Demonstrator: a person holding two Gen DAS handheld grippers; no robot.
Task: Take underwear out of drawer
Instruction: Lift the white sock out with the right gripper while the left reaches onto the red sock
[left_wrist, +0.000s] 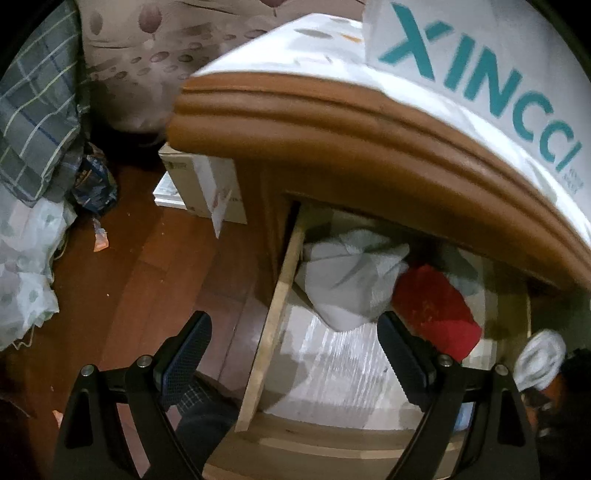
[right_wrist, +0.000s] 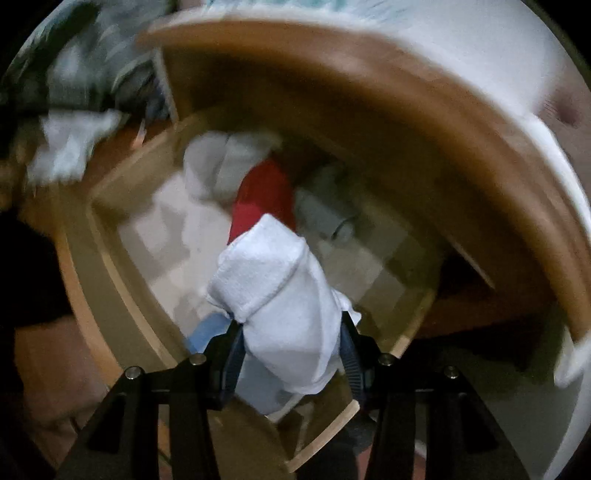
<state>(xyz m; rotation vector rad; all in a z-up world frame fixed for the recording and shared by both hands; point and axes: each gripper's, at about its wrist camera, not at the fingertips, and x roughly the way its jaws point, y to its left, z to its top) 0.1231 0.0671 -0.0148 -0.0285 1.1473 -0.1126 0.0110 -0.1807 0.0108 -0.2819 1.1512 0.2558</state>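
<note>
The wooden drawer stands pulled out under the brown cabinet top. Inside lie a crumpled white garment, a red garment and, in the right wrist view, a grey piece. My right gripper is shut on a folded white piece of underwear, held above the drawer and the red garment. That white bundle also shows at the right edge of the left wrist view. My left gripper hangs open over the drawer's left side rail with nothing between its fingers.
The cabinet's rounded brown edge overhangs the drawer, with a white bag lettered in teal on top. On the wood floor stand a cardboard box and plaid bedding. A person's trouser leg is below.
</note>
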